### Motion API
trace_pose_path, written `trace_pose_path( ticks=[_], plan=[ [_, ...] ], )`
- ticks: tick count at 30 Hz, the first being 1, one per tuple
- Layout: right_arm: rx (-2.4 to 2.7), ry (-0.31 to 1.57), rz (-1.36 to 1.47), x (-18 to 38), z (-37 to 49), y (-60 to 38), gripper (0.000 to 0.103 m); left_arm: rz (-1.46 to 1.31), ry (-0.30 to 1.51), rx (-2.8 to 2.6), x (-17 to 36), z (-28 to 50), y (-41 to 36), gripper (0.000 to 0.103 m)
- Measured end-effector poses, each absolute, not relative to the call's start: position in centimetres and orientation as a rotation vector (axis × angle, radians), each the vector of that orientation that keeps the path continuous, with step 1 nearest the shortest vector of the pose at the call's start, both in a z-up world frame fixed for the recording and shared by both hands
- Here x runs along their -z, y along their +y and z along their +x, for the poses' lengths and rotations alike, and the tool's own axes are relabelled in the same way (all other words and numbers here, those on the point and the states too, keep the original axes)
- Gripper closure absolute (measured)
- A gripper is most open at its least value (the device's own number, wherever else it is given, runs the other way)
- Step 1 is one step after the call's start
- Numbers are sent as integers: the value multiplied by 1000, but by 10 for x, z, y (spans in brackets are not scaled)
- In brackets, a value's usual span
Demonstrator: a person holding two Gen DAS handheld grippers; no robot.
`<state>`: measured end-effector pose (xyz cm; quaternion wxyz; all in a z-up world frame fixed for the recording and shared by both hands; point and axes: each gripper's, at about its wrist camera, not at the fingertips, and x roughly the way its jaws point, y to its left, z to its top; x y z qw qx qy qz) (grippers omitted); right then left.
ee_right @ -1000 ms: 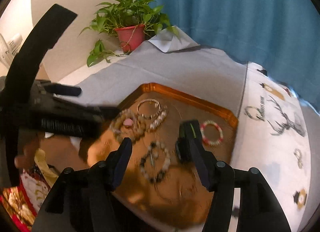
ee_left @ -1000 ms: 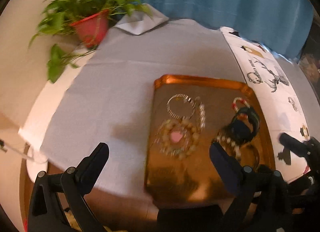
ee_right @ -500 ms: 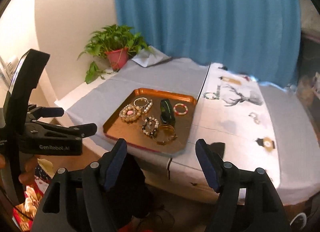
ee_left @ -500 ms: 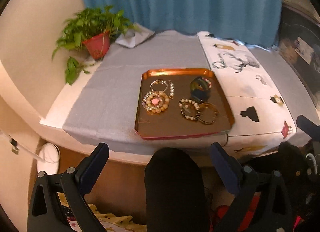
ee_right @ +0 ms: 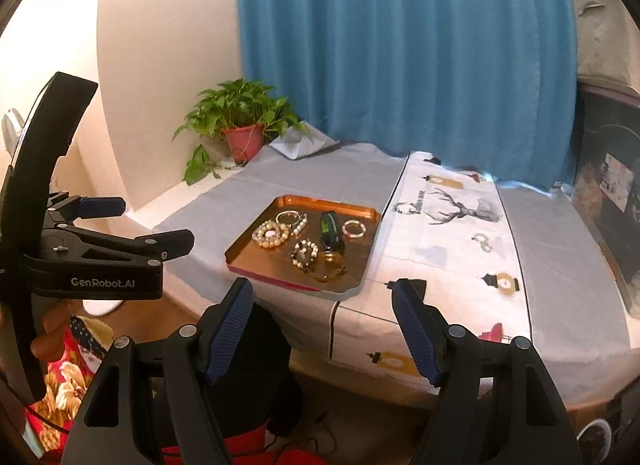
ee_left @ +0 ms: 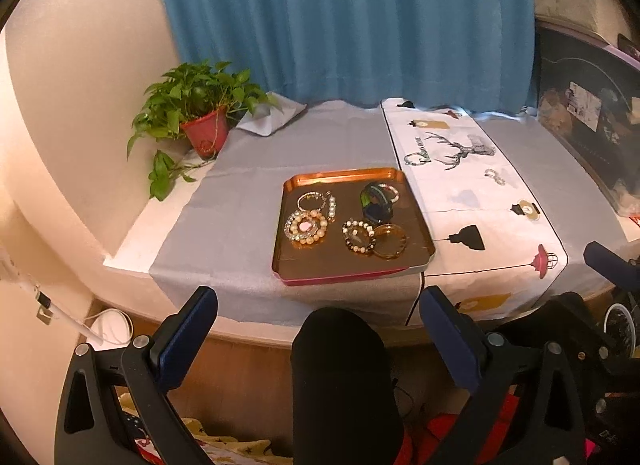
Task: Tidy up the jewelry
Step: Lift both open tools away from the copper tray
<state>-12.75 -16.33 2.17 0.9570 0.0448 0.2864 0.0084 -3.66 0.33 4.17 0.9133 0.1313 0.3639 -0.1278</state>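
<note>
A copper-coloured tray [ee_left: 352,261] sits on the grey cloth [ee_left: 240,205] near the table's front edge, just beside a white runner [ee_left: 472,201] printed with a deer and lanterns. The tray holds the jewelry: a thin silver bangle [ee_left: 311,201] at the back left with a pale bead strand [ee_left: 331,205] touching it, a cream bead bracelet with a pink centre [ee_left: 306,227] in front of those, a dark green and black band [ee_left: 376,205] standing on edge at the back right with a pink-and-white bead bracelet [ee_left: 390,193] behind it, a mixed black-and-white bead bracelet [ee_left: 359,236] and an amber bangle [ee_left: 389,241] touching at the front. Both the left gripper [ee_left: 318,339] and the right gripper [ee_right: 322,331] hang well clear of the tray, jaws spread with nothing between them. A potted plant [ee_left: 200,117] stands at the far left corner, before a blue curtain [ee_left: 344,25].
</note>
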Motion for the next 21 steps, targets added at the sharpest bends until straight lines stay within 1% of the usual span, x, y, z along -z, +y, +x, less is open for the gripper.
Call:
trace_pose_path(
  ticks=[6,21],
  plan=[
    [-14,566,106,-26,-133,-169,30,280,725,271,-48,-42,-2,1],
    [-19,594,131,-19,-123,-181,30,316,762,276,-39,-26,-23,1]
  ],
)
